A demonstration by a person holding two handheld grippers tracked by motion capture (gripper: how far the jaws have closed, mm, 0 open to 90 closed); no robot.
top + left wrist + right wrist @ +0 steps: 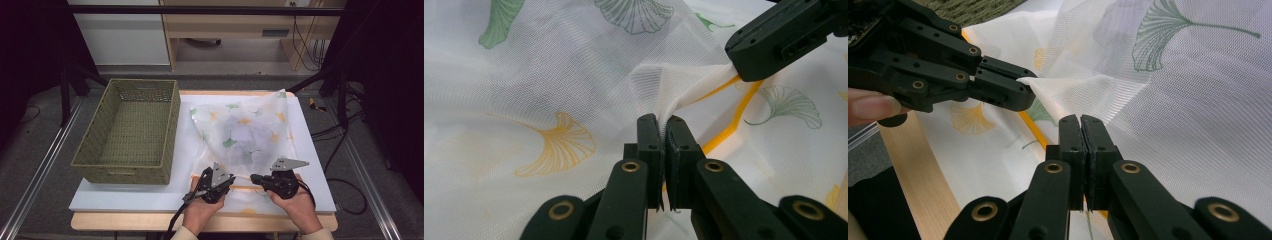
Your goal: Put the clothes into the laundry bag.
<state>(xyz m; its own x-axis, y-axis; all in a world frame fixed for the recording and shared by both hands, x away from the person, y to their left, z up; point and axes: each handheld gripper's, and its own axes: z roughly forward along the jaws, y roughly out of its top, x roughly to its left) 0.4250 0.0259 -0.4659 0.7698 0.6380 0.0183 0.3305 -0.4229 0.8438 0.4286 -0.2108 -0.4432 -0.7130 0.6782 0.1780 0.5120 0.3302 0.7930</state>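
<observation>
A sheer cloth (245, 131) printed with green and yellow leaves lies spread on the white worktop (310, 165), just right of a woven basket (131, 131). At the cloth's near edge two hands hold black tools close together: the left gripper (226, 179) and the right gripper (254, 178), fingers pointing at each other, both pinching the cloth's near edge.

Both grippers, left gripper (227, 179) and right gripper (256, 177), have black fingers with brass-ringed screws, grey three-cornered plates and black cables.
</observation>
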